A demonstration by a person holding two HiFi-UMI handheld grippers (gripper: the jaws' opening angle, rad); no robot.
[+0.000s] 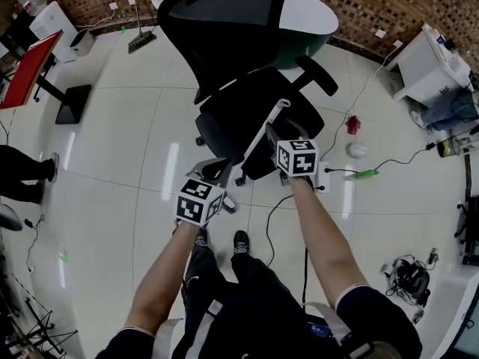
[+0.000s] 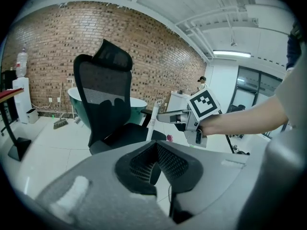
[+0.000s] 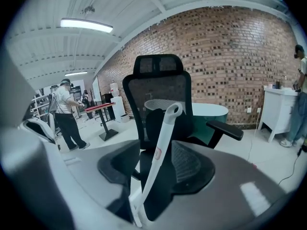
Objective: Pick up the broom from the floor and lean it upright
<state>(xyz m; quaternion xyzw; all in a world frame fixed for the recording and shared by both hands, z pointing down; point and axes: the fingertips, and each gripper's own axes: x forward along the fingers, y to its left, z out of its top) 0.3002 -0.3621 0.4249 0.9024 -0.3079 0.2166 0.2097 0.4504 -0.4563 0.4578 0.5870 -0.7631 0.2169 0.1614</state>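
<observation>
A white broom handle [image 1: 268,132] with a loop at its top slants against the seat of a black office chair [image 1: 247,88]; its lower end is hidden behind the grippers. My right gripper [image 1: 281,134] is open around the handle [image 3: 160,147], which stands between the jaws without either pad pressing on it. The left gripper [image 1: 217,173] hovers lower left of the handle, near the chair's base. In the left gripper view its jaws [image 2: 154,169] are closed together on nothing, and the handle [image 2: 154,119] and right gripper [image 2: 192,121] show ahead of them.
A second broom [image 1: 141,40] leans at the back wall. A green tub with a white rim [image 1: 314,21] stands behind the chair. Cables, a red object [image 1: 353,124], a white ball [image 1: 357,149] and a green bottle [image 1: 367,173] lie on the floor at right. A red-topped table [image 1: 30,66] stands at left.
</observation>
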